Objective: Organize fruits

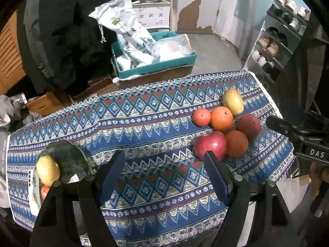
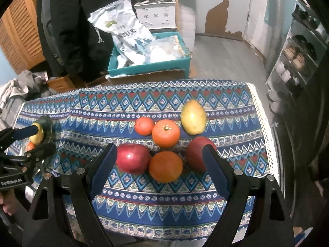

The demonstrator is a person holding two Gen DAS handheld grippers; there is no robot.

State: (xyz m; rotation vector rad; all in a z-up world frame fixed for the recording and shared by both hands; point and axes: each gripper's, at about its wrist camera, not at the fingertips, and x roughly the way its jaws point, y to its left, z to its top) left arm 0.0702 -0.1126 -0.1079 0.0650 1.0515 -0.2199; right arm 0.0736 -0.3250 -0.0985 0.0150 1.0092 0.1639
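Observation:
Several fruits lie in a cluster on the patterned cloth: a yellow mango (image 2: 193,119), a small tangerine (image 2: 144,126), an orange (image 2: 166,133), a second orange (image 2: 165,166), a red apple (image 2: 133,159) and a darker red fruit (image 2: 197,156). The same cluster shows at the right of the left wrist view, with the red apple (image 1: 210,145) nearest. A dark green plate (image 1: 67,160) at the left holds a yellow mango (image 1: 48,170) and a small red fruit (image 1: 44,191). My left gripper (image 1: 164,160) is open and empty over the cloth. My right gripper (image 2: 159,156) is open, just in front of the near orange.
The table (image 2: 144,205) carries a blue patterned cloth; its right edge has white lace trim (image 2: 265,135). Behind it a teal crate (image 1: 156,65) holds bags. A shoe rack (image 1: 275,41) stands at the right. Cardboard boxes (image 1: 45,103) and clothes lie on the floor at the left.

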